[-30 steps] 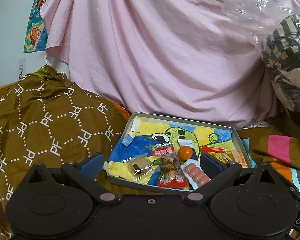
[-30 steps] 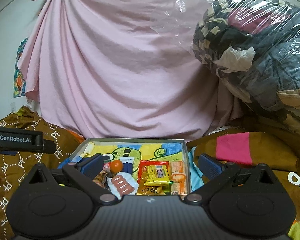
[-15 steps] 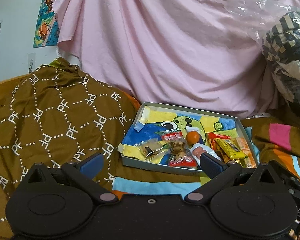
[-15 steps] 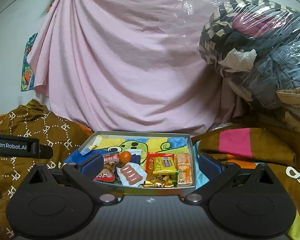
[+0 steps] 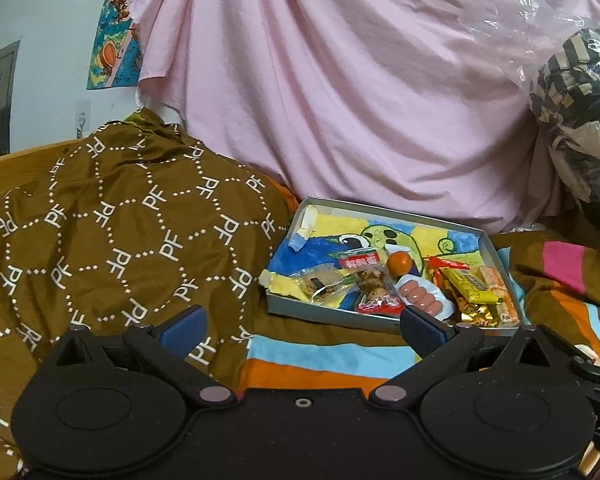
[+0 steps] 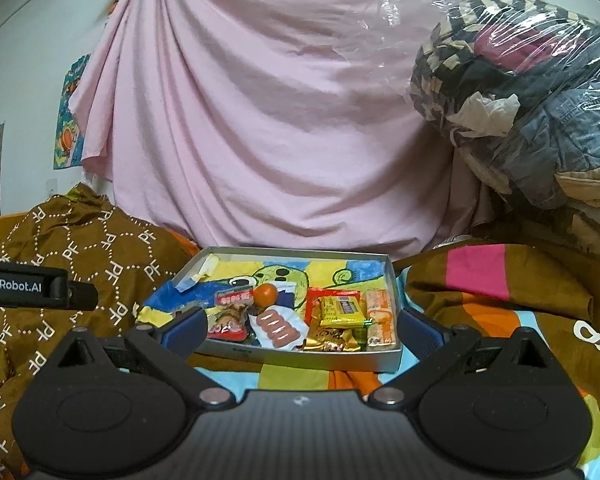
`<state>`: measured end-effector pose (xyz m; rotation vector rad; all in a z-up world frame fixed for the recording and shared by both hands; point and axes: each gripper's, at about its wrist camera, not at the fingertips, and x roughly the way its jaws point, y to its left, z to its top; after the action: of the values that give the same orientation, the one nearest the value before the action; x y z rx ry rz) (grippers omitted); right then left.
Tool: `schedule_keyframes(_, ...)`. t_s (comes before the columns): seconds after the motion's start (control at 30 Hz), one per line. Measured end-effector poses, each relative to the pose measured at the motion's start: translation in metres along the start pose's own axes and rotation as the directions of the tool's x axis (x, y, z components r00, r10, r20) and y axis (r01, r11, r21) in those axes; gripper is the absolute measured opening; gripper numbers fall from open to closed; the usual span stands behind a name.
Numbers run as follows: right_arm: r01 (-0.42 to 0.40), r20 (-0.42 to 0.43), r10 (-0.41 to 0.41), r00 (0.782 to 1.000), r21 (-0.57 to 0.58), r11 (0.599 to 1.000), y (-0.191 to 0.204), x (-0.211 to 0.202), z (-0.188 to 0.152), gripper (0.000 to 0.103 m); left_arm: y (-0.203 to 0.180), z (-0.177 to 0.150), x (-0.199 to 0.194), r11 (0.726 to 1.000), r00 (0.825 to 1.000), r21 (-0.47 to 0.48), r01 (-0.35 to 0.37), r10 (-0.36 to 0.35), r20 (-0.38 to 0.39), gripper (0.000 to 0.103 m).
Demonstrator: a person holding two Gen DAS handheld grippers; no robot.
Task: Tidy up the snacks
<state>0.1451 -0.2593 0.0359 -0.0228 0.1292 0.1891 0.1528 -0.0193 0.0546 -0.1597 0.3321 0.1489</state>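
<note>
Both the left gripper (image 5: 302, 326) and the right gripper (image 6: 300, 326) hang spread and empty above the striped blanket (image 6: 296, 376), short of the tray (image 6: 308, 356). Inside, along its near edge, lie 1 sausage pack (image 6: 278, 326), a yellow bar (image 6: 340, 312) and an orange ball (image 6: 266, 294).

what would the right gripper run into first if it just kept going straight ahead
Probably the tray: its near wall sits right ahead between the open right gripper fingers, with the sausage pack just behind it. Depth is hard to judge, so it could clear the wall and meet the snacks first.
</note>
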Motion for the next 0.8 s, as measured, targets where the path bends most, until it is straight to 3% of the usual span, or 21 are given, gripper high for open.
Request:
schedule_keyframes(0.67,-0.003,-0.058,0.002,0.998,-0.023,1.000,0.022,-0.010,-0.021,0.103,0.019,-0.030,-0.009,0.999,1.000,0.038,-0.004,0.003,0.022,0.102)
schedule_keyframes(0.8,0.012,-0.062,-0.013,0.998,-0.019,1.000,0.025,-0.011,-0.025,0.103,0.025,-0.035,-0.013,0.998,0.998,0.054,-0.014,0.011,0.055,0.102)
